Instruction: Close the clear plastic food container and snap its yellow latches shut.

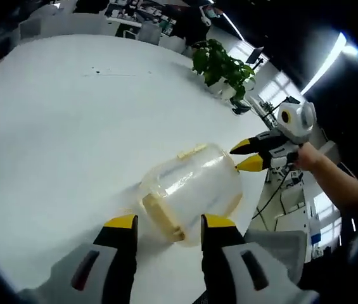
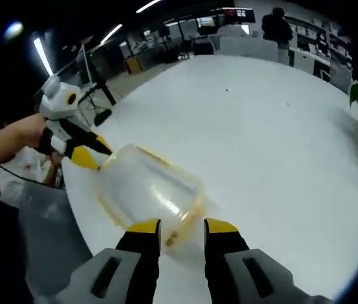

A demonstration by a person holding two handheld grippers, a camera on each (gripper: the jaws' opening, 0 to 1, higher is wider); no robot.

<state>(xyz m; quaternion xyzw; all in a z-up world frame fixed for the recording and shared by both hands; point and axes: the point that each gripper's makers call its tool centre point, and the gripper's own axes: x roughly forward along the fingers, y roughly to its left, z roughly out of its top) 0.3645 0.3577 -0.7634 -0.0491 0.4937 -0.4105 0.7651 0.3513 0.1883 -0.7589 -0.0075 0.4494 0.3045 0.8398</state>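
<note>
A: Two tools flank one clear plastic container lying on the white desk, near its edge. Jaw state?

B: Left tool: jaws apart, one yellow latch between the tips, contact unclear. Right tool: jaws apart at the container's opposite end.

A: Anything else?

B: Potted plant at the far desk edge.
</note>
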